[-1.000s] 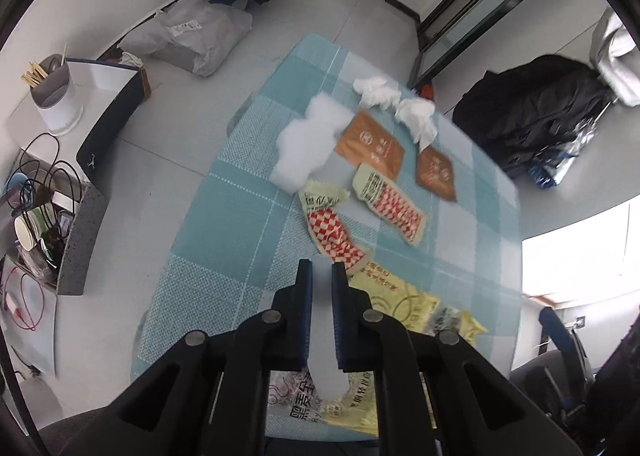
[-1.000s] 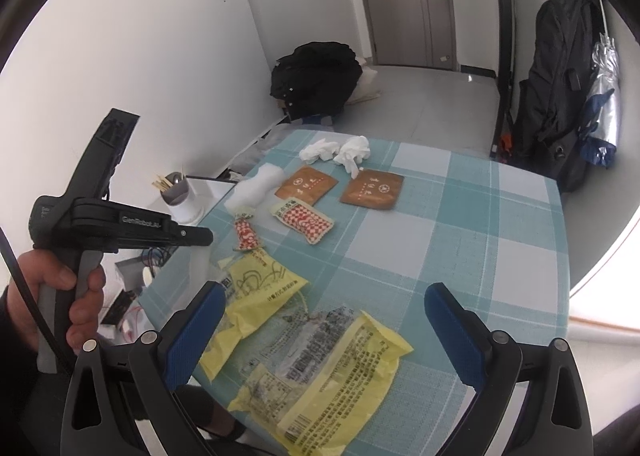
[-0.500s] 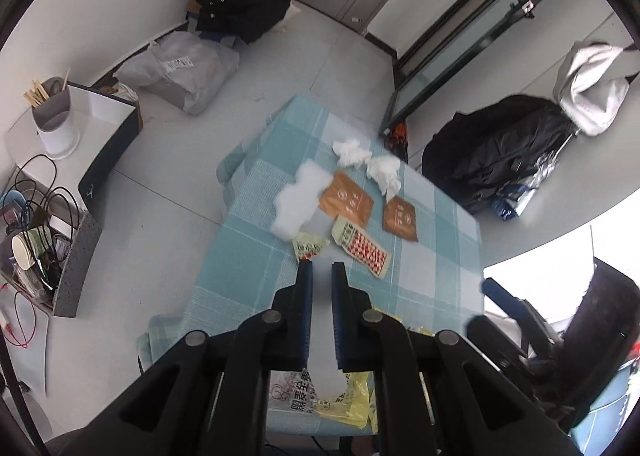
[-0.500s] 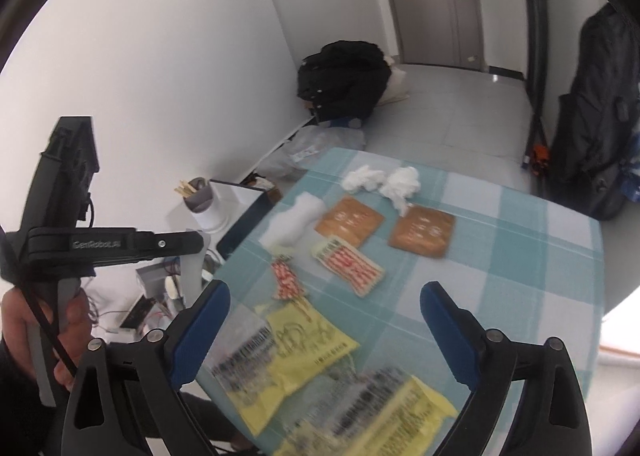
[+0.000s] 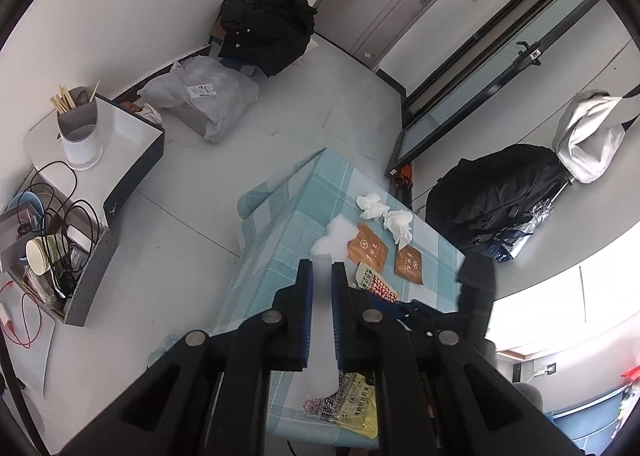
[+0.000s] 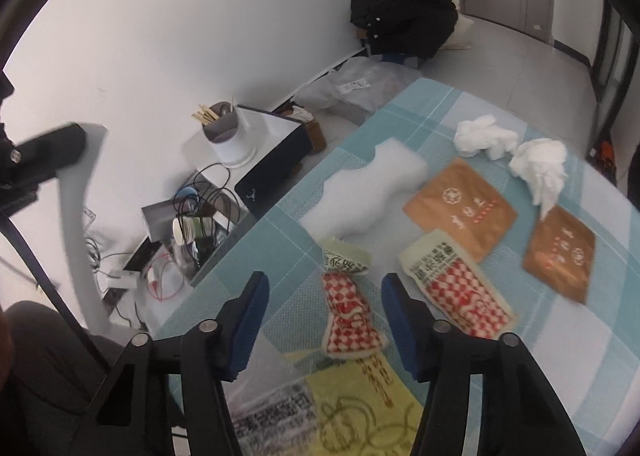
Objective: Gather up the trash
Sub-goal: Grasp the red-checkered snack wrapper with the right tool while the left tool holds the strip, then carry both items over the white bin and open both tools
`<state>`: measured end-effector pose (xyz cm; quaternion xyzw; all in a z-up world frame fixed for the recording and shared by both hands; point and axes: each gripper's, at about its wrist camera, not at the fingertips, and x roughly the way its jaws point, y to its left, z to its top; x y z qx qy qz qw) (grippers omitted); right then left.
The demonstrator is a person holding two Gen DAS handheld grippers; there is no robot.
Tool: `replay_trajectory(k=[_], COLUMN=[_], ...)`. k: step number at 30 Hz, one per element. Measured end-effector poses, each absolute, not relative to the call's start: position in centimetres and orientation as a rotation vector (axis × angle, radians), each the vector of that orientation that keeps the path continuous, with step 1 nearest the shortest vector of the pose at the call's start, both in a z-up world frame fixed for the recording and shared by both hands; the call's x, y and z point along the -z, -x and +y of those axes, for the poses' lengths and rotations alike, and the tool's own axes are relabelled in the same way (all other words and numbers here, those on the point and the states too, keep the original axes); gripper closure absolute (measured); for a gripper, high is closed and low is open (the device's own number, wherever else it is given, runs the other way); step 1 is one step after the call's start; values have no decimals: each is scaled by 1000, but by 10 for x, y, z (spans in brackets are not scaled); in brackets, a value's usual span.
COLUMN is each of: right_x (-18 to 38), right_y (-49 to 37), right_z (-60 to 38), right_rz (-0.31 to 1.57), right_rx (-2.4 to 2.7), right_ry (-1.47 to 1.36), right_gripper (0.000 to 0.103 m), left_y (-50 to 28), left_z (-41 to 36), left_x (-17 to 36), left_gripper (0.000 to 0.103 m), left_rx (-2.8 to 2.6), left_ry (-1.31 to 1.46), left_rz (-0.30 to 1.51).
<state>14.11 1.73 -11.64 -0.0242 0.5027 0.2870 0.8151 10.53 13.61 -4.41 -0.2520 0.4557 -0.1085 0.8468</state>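
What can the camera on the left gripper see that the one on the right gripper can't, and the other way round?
Only the left wrist view shows the glass door, the silver bag hanging on the wall, the black jacket beneath it, and the nearly shut left gripper.

Only the right wrist view shows the crumpled red-checked wrapper lying between the fingers of the open right gripper.

Both show the checked table, two white tissues, two brown packets, the white foam piece and the chopstick holder.
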Motion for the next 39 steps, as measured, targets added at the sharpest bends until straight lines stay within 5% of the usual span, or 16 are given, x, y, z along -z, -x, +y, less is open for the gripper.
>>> replay_trajectory(k=[5,15,24,39], right_x=[130,107,21,-96], right_y=[-143,-130,-82,34], right_z=[27,-2,-93,-340], right_rz=[1043,990,826,594], right_rx=[-554,-543,-485,-113], right_ry=[140,87,-19,-194], right_gripper=[78,78,78,78], left_y=[-106,-108,-110,-96], left_z=[140,126,73,-141], left_x=[46,42,20,-50], left_gripper=[98,98,98,98], left_rx=[227,261,390,718], left_ry=[544,533,485,314], left_rz=[969,975,929,884])
